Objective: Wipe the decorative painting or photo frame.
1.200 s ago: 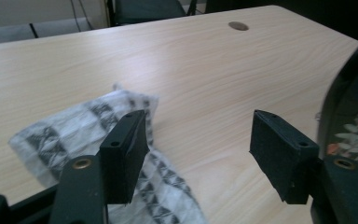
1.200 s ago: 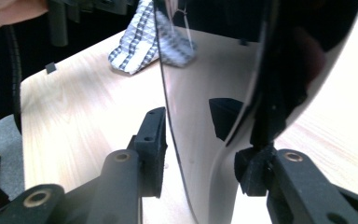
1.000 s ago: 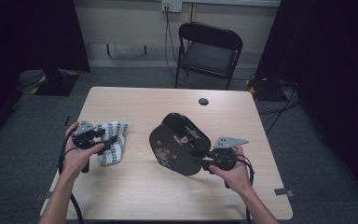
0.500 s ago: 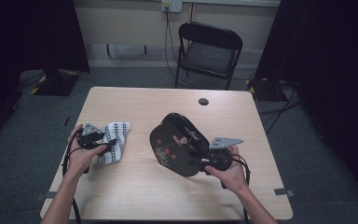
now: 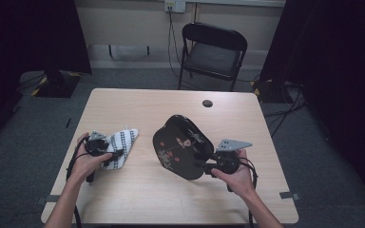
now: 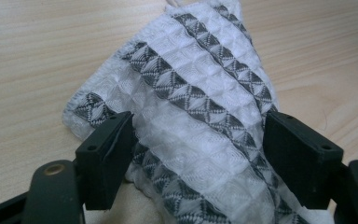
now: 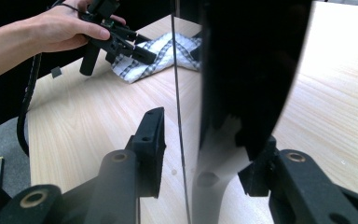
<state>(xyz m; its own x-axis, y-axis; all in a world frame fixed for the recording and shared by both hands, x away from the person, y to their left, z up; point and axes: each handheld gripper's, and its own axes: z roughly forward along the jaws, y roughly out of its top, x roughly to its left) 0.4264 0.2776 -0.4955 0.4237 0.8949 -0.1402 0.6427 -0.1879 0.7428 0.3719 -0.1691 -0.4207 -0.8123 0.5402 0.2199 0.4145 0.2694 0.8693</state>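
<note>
One white, grey-checked waffle cloth [image 6: 200, 121] lies between the left gripper [image 6: 198, 154]'s parted fingers; one glossy black lacquered tray [image 5: 183, 145] stands between the right gripper [image 7: 205, 154]'s just-opening fingers.

A pale wooden bench [image 5: 138, 199] is seen on grey floor. A folded checked cloth [image 5: 122, 145] is laid near its left edge, and a small dark disc [image 5: 207, 103] is set toward the far edge.

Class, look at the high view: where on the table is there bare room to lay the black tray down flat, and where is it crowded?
Bare wood spans the table's far half, bordered by the small dark disc at right, and the near strip between the forearms. Crowded: the cloth under the left gripper, and the black tray by the right gripper.
</note>
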